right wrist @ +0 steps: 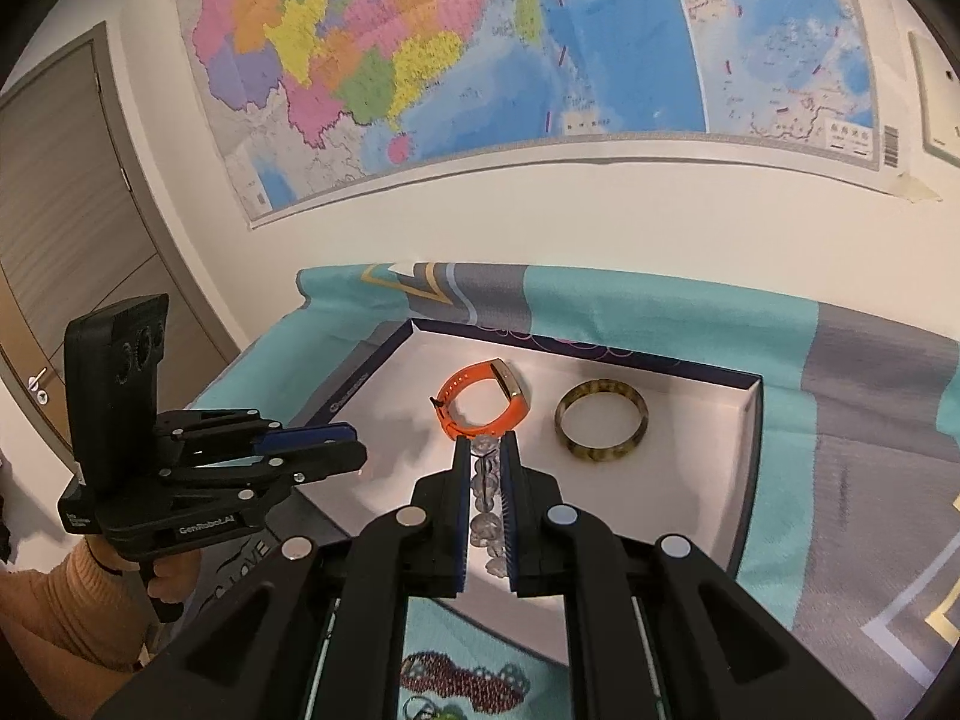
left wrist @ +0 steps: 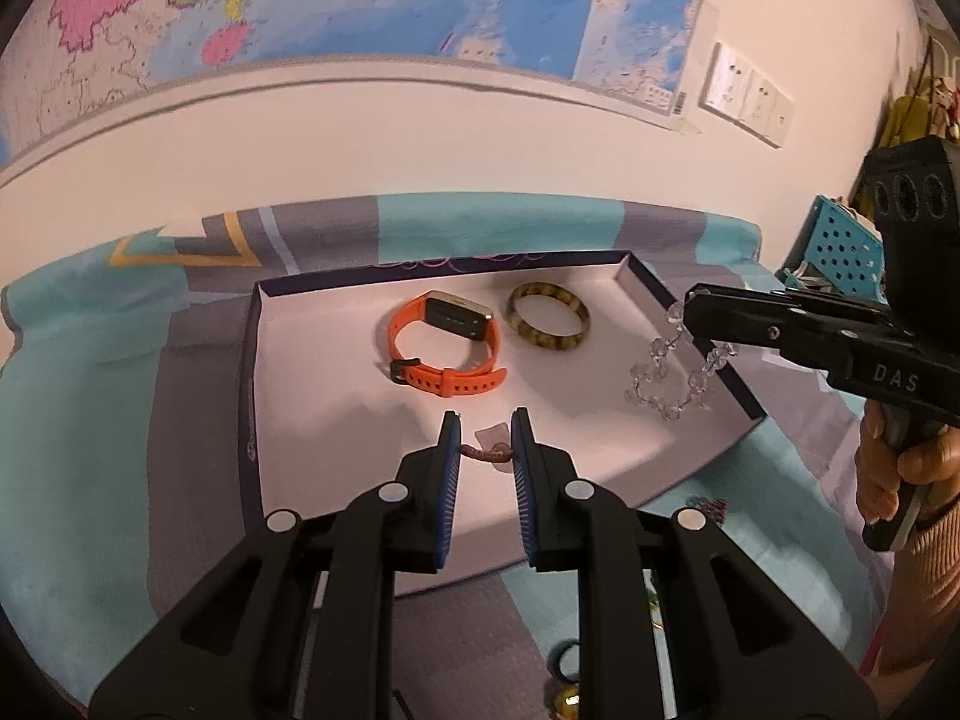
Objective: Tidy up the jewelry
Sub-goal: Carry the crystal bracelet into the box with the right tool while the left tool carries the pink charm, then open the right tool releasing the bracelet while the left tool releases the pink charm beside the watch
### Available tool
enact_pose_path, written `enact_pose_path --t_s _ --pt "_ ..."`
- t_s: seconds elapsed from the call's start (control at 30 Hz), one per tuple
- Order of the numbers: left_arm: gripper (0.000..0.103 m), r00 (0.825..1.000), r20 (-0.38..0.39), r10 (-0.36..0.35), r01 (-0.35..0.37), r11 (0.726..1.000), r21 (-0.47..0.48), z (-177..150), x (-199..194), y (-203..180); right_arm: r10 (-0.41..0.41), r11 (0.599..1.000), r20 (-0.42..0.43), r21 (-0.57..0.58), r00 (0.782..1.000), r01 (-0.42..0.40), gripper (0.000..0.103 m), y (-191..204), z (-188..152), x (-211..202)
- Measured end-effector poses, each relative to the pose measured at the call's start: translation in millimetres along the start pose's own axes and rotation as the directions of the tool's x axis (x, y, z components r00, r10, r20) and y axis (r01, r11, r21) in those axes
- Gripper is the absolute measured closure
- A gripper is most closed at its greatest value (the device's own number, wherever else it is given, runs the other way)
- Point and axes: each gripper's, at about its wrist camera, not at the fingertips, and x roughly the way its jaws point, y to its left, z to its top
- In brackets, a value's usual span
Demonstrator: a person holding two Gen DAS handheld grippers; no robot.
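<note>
Both tongs are carrying jewelry to the tray (left wrist: pixel 255 360) on the bed. The left tongs (left wrist: pixel 486 438) pinch a thin reddish cord (left wrist: pixel 487 453); the right tongs (right wrist: pixel 486 450) clamp one clear bead bracelet (left wrist: pixel 666 384), dangling at the tray's 3 o'clock rim. Inside already lie one orange watch (left wrist: pixel 444 348) and one mottled bangle (left wrist: pixel 549 324) at 12 o'clock, side by side.
</note>
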Motion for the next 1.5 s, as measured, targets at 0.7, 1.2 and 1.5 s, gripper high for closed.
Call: enact_pose_path --t_s 0.7,1.2,1.5 --pt "0.085 0.994 -0.081 0.069 -0.071 0.997 -0.014 13.2 49.3 10.4 -0.005 1.0 -0.051 0.022 0.999 0.007 0.095 -14.0 8.9 45.1" --pt "0.082 0.99 -0.096 0.103 -0.104 0.995 -0.002 13.7 61.5 9.7 -0.099 0.995 -0.111 -0.002 0.989 0.1 0.095 -33.0 -2.0 66.2" --pt "0.077 0.989 -0.098 0.113 -0.114 0.994 -0.002 13.7 63.2 10.7 -0.138 0.99 -0.121 0.015 0.983 0.141 0.091 -39.6 -4.9 68.6"
